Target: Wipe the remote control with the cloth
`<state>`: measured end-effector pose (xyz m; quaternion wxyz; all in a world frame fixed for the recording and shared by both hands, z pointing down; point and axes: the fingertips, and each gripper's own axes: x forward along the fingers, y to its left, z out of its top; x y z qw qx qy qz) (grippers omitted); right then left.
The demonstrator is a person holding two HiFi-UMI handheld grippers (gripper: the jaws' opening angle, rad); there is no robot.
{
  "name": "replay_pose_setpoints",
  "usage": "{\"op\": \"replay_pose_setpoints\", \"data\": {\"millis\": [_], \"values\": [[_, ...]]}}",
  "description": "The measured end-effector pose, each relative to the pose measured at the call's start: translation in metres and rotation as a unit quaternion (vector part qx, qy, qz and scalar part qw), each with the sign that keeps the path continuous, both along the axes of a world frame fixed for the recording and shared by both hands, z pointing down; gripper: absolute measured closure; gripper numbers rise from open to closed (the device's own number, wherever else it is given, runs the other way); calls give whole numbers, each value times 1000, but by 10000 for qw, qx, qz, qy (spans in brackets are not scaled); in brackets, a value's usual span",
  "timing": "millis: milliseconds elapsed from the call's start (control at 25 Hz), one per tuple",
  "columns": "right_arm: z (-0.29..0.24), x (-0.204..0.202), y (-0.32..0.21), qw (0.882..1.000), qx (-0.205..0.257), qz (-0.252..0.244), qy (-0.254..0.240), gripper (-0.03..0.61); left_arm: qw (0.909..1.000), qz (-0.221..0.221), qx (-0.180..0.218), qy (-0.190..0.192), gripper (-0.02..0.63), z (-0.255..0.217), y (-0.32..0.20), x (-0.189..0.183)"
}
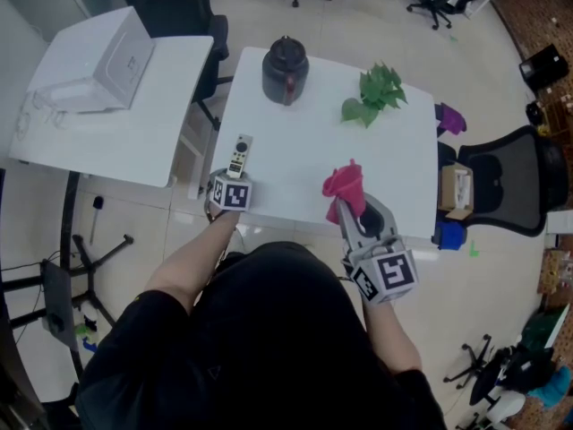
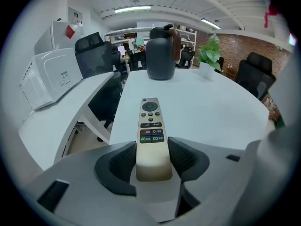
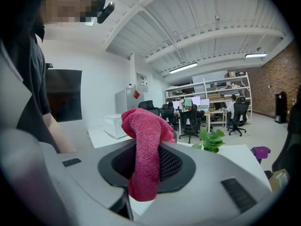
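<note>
- Remote control [image 1: 239,155] lies flat, buttons up, at the left edge of the desk [image 1: 394,168], left of centre in the head view.
- Left claw [image 2: 153,161] is spread and straddles the remote's near end. Its pads sit just beside the sides without visibly pinching, probably so it can steady or lift the remote.
- Right claw [image 3: 146,164] is clenched on the pink cloth [image 3: 143,145], held above the desk at lower centre. The bunched end sticks out, ready to rub.

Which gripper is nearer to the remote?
Left. The left gripper has jaws around the remote; the right gripper, holding the cloth, is off to its right.
</note>
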<state>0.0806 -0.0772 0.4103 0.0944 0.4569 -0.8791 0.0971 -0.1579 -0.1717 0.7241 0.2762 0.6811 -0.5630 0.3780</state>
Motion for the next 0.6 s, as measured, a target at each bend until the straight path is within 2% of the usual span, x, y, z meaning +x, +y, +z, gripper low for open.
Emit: {"op": "replay_pose_setpoints", "data": {"millis": [80,120,320,480,600], "values": [[0,0,-1,10000,5,0,1,485,10000,34,7,-11,380,0,0,0],[0,0,-1,10000,9,3,2,485,10000,51,14,6,351,0,0,0],[4,4,-6,9999,33,91,39,483,9996,164,191,86,345,-12,0,2],[32,18,-16,9985,-207,306,391,483,9976,180,633,195,345,-37,2,-3],[73,39,-29,9933,-555,567,846,482,9933,262,1008,499,345,-64,5,4]]}}
